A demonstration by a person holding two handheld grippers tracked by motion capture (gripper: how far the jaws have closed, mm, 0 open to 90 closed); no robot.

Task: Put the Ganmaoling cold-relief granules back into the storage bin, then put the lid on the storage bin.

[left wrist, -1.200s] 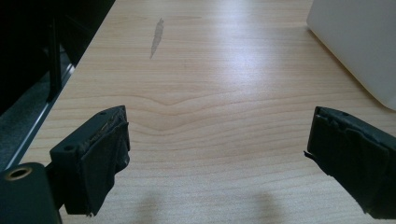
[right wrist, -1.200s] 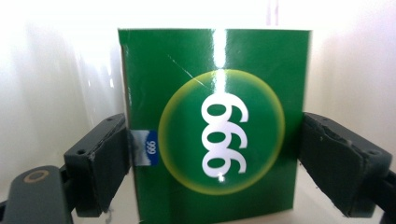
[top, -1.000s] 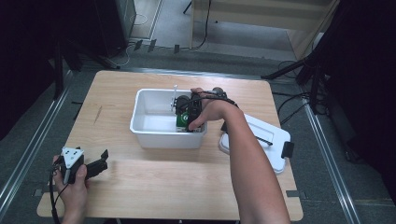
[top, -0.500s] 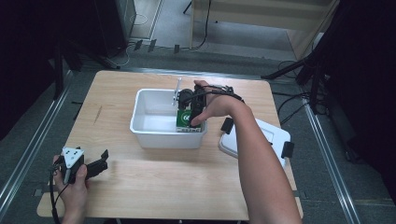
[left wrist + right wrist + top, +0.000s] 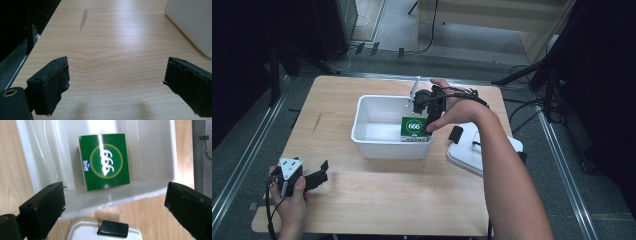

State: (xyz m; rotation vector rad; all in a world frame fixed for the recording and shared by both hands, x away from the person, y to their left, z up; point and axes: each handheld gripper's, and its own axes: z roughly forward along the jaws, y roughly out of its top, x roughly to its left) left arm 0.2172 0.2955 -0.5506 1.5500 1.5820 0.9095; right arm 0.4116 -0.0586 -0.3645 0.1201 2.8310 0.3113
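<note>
Where it lies binned, green box (image 5: 104, 161) reads "666".

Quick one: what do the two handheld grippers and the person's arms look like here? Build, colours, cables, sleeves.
Both grippers have black blocky bodies and two black jaws faced with dark padding. The left gripper carries a grey three-cornered plate with dark dots on top, and a black cable trails from it. The right gripper is all black, with black cables looping over the hand. Both forearms are bare: no sleeves or gloves visible.
</note>
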